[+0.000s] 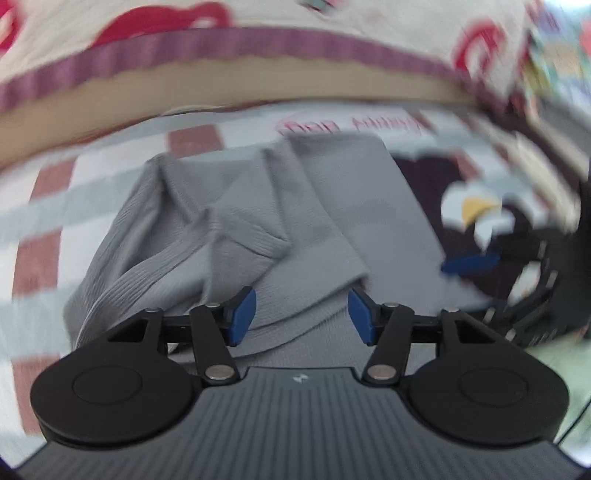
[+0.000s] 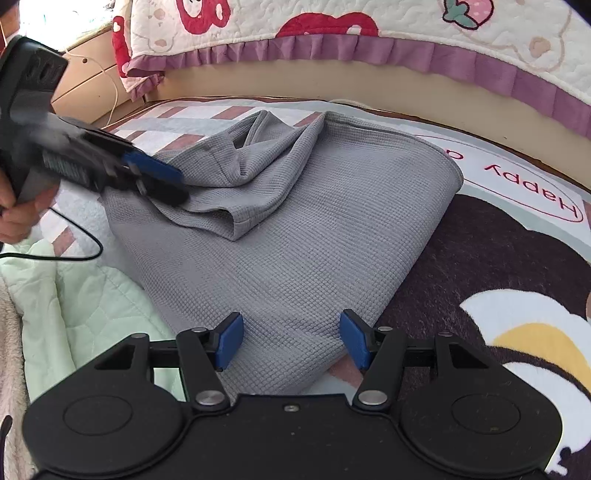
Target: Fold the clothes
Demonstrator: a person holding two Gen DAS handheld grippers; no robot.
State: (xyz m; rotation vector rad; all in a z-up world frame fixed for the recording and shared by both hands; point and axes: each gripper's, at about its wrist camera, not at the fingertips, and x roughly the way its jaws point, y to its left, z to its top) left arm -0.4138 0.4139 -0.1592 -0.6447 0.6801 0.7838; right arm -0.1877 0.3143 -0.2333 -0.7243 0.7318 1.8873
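Bedding fills both views: a printed play mat [image 2: 498, 236] covers the surface, with pale checks and brownish-red squares at its far side and a dark brown cartoon figure with white and yellow patches toward the right. On a white patch of the mat, inside a thin red oval, red lettering reads "Happy" upside down from the right wrist camera; a further word beside it is cut off and cannot be read. Behind the mat runs a tan padded edge [image 2: 369, 88], and over it hangs a cream quilt [image 2: 369, 18] with red shapes, a strawberry and a purple ruffled hem. A pale green quilted blanket [image 2: 85, 295] lies at the near left of the mat, with a black cable [image 2: 81, 254] trailing over it.

The grey waffle-knit garment [image 2: 288, 236] lies on the mat, partly folded, its near part flat and a rumpled flap bunched on top at the far left.

The right gripper [image 2: 291, 339] sits low over the garment's near corner, blue pads apart with fabric beneath them, not pinched. The left gripper [image 1: 301, 314], held in a hand [image 2: 18, 214], hovers over the rumpled flap's left edge; its jaws stand apart and grip nothing. The left wrist view is blurred
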